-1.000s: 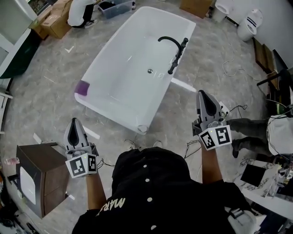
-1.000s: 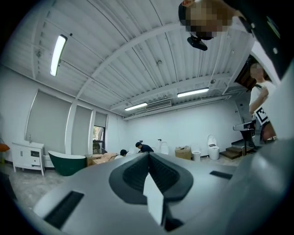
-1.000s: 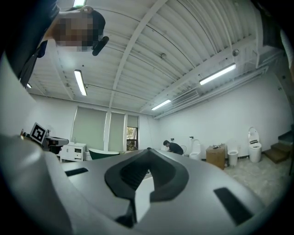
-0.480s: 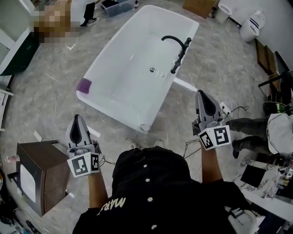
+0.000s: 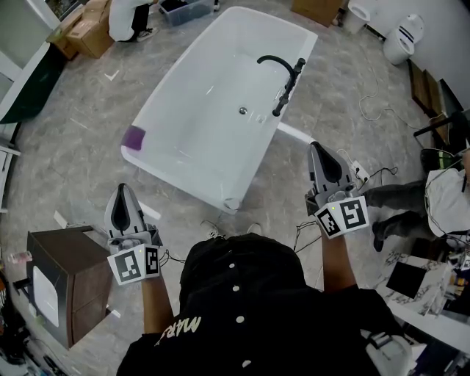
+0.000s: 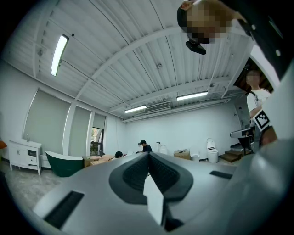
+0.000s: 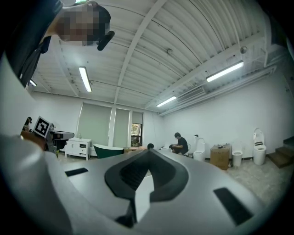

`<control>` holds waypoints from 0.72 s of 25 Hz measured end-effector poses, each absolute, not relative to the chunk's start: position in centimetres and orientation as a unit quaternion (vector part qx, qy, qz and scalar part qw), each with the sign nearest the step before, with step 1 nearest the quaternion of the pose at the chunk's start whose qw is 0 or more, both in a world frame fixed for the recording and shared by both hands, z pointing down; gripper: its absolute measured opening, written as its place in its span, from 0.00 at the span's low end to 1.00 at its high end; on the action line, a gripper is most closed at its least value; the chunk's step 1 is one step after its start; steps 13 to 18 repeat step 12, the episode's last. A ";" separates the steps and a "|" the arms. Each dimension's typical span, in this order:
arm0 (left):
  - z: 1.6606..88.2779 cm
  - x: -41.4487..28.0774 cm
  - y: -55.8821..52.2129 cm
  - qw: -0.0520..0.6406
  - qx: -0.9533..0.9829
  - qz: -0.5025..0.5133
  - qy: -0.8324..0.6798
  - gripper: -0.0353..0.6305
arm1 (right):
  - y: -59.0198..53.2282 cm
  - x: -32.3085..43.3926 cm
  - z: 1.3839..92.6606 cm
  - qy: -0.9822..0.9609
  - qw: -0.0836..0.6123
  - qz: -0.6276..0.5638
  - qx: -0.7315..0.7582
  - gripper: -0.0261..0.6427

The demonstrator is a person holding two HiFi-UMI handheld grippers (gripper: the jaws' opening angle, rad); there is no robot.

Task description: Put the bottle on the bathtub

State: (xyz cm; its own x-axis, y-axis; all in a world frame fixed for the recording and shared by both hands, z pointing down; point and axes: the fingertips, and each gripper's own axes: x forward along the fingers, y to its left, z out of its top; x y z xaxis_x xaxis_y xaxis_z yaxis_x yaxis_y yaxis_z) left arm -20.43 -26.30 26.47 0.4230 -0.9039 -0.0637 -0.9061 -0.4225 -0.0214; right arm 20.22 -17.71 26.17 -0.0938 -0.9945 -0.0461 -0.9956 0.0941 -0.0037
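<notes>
The white bathtub (image 5: pixel 192 158) lies on the grey floor ahead of me, with a black faucet (image 5: pixel 283 73) on its right rim and a purple patch (image 5: pixel 133 137) on its near left corner. No bottle is clearly in view; a small pale pinkish object (image 5: pixel 15 258) lies at the left edge by the cabinet. My left gripper (image 5: pixel 123 192) is held low at the left, shut and empty. My right gripper (image 5: pixel 318 149) is at the right, near the tub's near end, also shut and empty. Both gripper views look out across the room over jaws that stand pressed together: left gripper (image 6: pixel 148 154), right gripper (image 7: pixel 149 150).
A brown cabinet (image 5: pixel 70 279) stands at my lower left. Cables (image 5: pixel 367 110) trail on the floor right of the tub. Toilets (image 5: pixel 402 37) stand at the top right, cardboard boxes (image 5: pixel 88 33) and a crouching person (image 5: pixel 128 18) at the top left. A dark green tub (image 6: pixel 64 165) is by the wall.
My right gripper has shifted slightly up and to the left, toward the tub. The left gripper has hardly moved. Both have stayed shut.
</notes>
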 end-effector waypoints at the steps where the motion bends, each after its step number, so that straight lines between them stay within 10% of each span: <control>1: 26.5 -20.4 -26.4 0.026 -0.843 0.021 0.537 0.07 | -17.7 20.2 26.2 0.740 0.017 0.014 -0.673 0.04; 18: 26.1 -19.3 -26.7 0.030 -0.846 0.019 0.533 0.07 | -18.1 20.8 26.3 0.744 0.011 0.012 -0.668 0.04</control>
